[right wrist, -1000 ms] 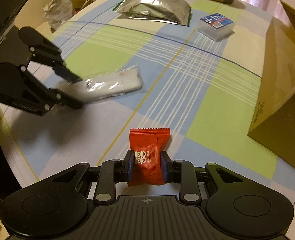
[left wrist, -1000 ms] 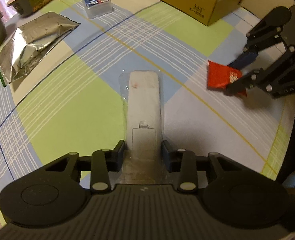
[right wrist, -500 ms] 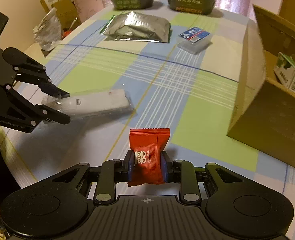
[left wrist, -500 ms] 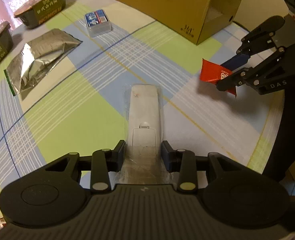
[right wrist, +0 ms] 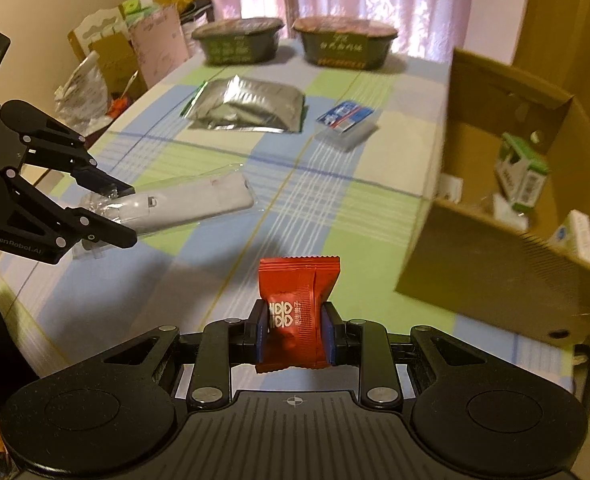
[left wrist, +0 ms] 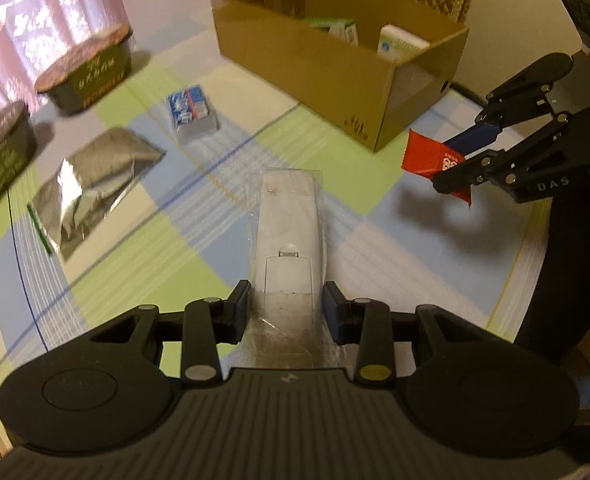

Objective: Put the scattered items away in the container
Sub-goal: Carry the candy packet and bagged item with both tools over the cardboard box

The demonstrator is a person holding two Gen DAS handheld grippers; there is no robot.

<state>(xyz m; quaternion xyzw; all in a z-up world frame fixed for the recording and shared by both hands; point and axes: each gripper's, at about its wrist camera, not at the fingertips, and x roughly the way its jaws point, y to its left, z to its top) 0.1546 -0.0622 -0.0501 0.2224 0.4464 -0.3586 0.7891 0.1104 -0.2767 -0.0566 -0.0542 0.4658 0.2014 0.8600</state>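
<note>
My left gripper is shut on a white remote in a clear plastic wrapper, held above the checked tablecloth; the right wrist view shows this remote in the left gripper at left. My right gripper is shut on a small red snack packet; the left wrist view shows that packet in the right gripper beside the open cardboard box. The box holds a few small cartons.
On the cloth lie a silver foil pouch and a blue-labelled clear case. Two dark noodle bowls stand at the far edge by the curtain. Bags and cartons are piled off the table's left side.
Both grippers have risen with their items off the table and moved toward the box, whose inside now shows. Neither grip has altered.
</note>
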